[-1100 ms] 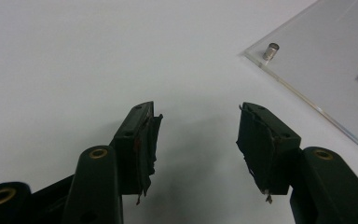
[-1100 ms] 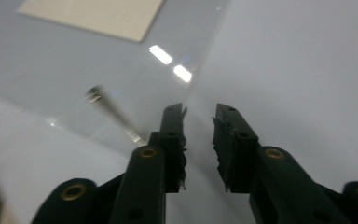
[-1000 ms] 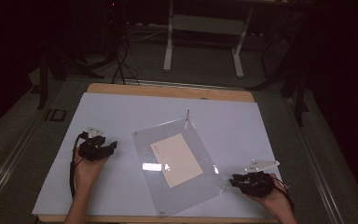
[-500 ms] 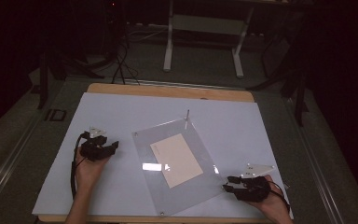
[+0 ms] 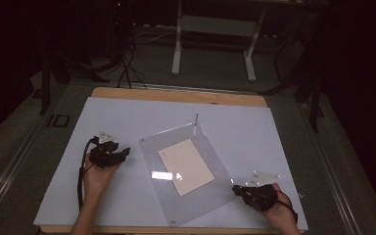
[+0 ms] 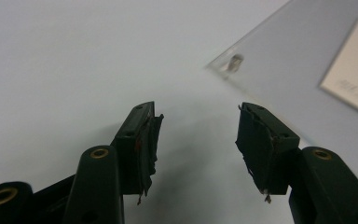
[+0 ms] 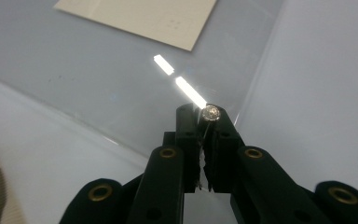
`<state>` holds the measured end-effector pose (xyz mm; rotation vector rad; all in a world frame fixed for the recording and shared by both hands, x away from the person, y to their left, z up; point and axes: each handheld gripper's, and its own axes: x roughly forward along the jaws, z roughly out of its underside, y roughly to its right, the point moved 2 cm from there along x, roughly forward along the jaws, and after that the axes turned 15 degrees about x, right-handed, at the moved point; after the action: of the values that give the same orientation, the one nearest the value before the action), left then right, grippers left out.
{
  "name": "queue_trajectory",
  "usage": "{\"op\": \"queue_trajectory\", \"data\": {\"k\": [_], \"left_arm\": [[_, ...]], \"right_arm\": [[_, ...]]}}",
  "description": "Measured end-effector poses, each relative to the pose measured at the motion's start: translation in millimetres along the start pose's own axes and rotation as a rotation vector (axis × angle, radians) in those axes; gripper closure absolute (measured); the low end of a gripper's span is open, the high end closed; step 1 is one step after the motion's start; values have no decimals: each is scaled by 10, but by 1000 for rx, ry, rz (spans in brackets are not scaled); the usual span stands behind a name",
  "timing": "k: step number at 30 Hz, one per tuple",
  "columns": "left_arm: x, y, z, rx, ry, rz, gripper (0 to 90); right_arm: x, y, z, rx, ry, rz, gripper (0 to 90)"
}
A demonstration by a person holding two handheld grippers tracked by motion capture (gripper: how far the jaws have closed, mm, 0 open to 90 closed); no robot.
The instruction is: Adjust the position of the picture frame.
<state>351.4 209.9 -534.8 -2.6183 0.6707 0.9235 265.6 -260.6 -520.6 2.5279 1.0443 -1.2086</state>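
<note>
We note the tabletop (image 5: 127, 122) first: a pale sheet over a wooden board, set in a dark room.

Near its middle lies a clear acrylic plate (image 5: 191, 196), turned at an angle to the edges. Under or within it sits a cream card (image 5: 186, 166) bearing small print we cannot read. A ceiling light glints off the plate just left of the card. A thin pin (image 5: 196, 118) stands upright at the plate's far corner. A small round fitting marks the near corner.

Our left hand-held gripper (image 5: 122, 152) rests on the tabletop just left of the plate, held in the left hand (image 5: 98, 174). In the left gripper view its jaws stand wide apart with nothing between the pads (image 6: 150, 140). The plate's left corner and its small stud (image 6: 234, 62) lie ahead, apart from the jaws.

Our right hand-held gripper (image 5: 235, 188) sits at the plate's right corner, held in the right hand (image 5: 274, 210). Its jaws have just been closing. In the right gripper view they are clenched on a small silver screw head (image 7: 210, 113) at that corner of the plate; the head shows between the tips. The plate's edge runs up and away from the jaws.
</note>
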Motion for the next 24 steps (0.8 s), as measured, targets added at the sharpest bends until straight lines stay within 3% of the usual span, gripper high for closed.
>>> {"op": "queue_trajectory", "data": {"k": [3,4,7,10,16,18,20,24], "left_arm": [[42,33,-63,18,-6,20,471],[91,66,-145,44,-12,35,470],[160,116,-298,54,5,58,470],[246,175,-475,85,24,78,470],[516,276,-871,181,55,111,477],[573,295,-931,190,60,117,482],[728,350,-1072,227,71,123,485],[945,435,-1233,253,86,129,493]], "right_arm": [[3,84,-47,6,6,16,853],[8,175,-110,31,17,33,853],[6,320,-221,61,42,56,854],[17,423,-285,96,65,51,854],[121,443,-148,119,64,62,853],[115,443,-152,120,68,59,852],[127,444,-143,116,67,62,852],[129,431,-108,136,98,71,852]]}}
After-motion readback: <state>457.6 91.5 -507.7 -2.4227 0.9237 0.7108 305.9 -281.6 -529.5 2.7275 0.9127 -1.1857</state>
